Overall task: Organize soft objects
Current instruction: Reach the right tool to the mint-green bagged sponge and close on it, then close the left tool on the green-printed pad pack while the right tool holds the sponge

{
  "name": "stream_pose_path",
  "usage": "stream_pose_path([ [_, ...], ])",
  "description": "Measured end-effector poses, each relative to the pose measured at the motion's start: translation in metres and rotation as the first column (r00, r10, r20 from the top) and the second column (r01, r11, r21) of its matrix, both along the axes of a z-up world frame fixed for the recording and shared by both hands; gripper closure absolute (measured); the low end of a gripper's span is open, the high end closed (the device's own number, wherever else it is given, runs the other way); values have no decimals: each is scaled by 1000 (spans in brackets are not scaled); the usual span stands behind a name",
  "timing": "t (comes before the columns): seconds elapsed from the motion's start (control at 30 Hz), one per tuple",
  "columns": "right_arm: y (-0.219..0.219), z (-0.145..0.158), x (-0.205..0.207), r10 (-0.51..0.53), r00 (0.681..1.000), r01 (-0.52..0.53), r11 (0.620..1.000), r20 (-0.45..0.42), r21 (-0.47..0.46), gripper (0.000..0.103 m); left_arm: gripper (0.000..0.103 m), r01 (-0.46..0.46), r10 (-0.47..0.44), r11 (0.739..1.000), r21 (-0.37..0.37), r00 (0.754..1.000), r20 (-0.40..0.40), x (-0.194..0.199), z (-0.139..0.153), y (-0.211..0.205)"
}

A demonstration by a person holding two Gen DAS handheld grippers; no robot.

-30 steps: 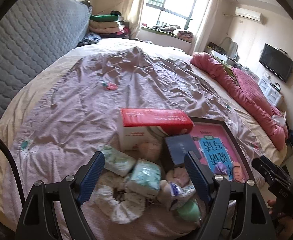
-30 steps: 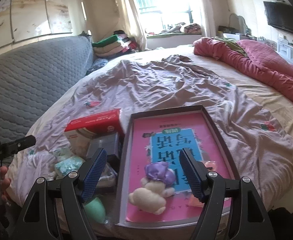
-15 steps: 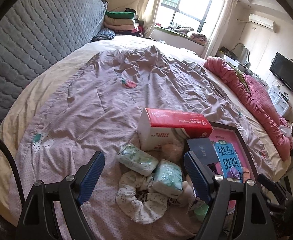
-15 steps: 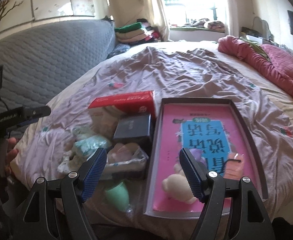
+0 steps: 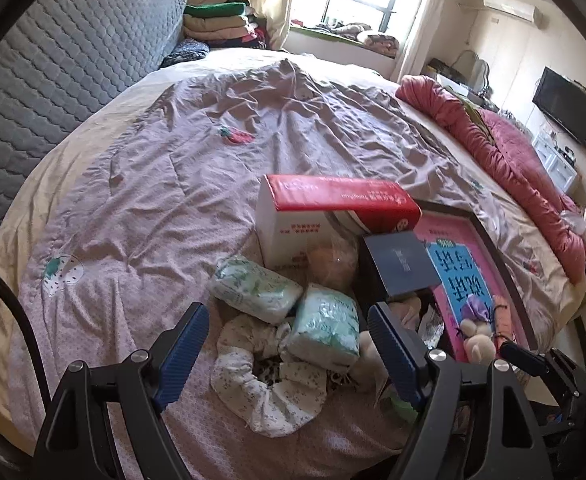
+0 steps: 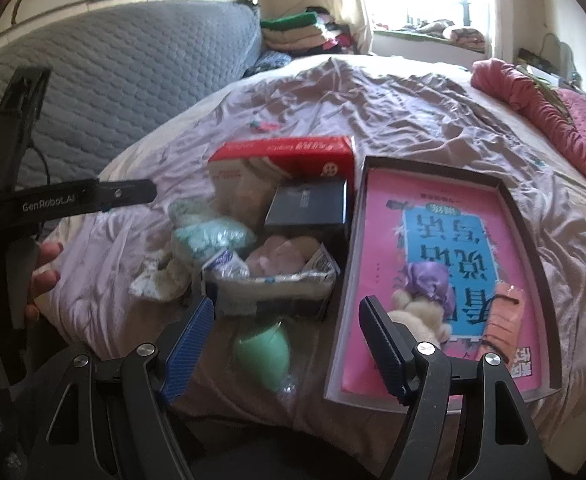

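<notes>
A heap of soft things lies near the bed's front edge: two pale green packs [image 5: 289, 300] [image 6: 209, 236], a white floral scrunchie [image 5: 269, 380], a pinkish pouch [image 6: 285, 256] in an open plastic pack, and a mint green egg-shaped sponge [image 6: 263, 346]. A shallow dark-rimmed tray [image 6: 529, 216] [image 5: 489, 240] with a pink bottom holds a cream plush with a purple bow [image 6: 421, 300] and an orange piece [image 6: 503, 320]. My left gripper [image 5: 289, 356] hangs open over the scrunchie and green pack. My right gripper [image 6: 289, 344] stands open above the sponge, by the tray's left rim.
A red and white tissue box [image 5: 325, 216] [image 6: 285, 164] and a dark blue box [image 5: 397, 264] [image 6: 309, 208] stand behind the heap. A rumpled lilac sheet [image 5: 213, 152] covers the bed, with a red quilt [image 5: 513, 144] at right and a grey padded headboard [image 5: 53, 64] at left.
The left gripper has sunk closer to the heap. The right gripper has swung left, from over the tray's plush to over the green sponge. Both sets of jaws stay wide.
</notes>
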State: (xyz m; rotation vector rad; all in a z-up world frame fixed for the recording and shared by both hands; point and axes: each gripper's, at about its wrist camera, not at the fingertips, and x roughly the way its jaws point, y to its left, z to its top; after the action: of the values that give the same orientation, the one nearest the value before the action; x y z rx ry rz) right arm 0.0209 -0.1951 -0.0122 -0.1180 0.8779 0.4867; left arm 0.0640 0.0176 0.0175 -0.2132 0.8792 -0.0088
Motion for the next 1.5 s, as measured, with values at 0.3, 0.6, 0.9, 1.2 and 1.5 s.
stream_pose_path([
  [0.3, 19, -22, -5, 79, 995, -83, 993, -61, -79, 27, 22, 39, -38, 999, 16, 999, -24, 2, -7, -10],
  [0.6, 33, -40, -5, 126, 988, -138, 981, -90, -136, 27, 22, 69, -67, 997, 35, 995, -69, 6, -22, -22],
  [0.9, 45, -57, -2, 149, 985, -164, 964, -87, -209, 26, 22, 95, -88, 991, 92, 993, -82, 10, -30, -25],
  [1.2, 53, -69, 1, 178, 981, -193, 944, -81, -266, 38, 22, 129, -114, 984, 119, 985, -129, 22, -45, -33],
  [1.5, 55, -79, 9, 186, 978, -205, 941, -96, -269, 55, 22, 145, -122, 981, 130, 978, -170, 29, -57, -32],
])
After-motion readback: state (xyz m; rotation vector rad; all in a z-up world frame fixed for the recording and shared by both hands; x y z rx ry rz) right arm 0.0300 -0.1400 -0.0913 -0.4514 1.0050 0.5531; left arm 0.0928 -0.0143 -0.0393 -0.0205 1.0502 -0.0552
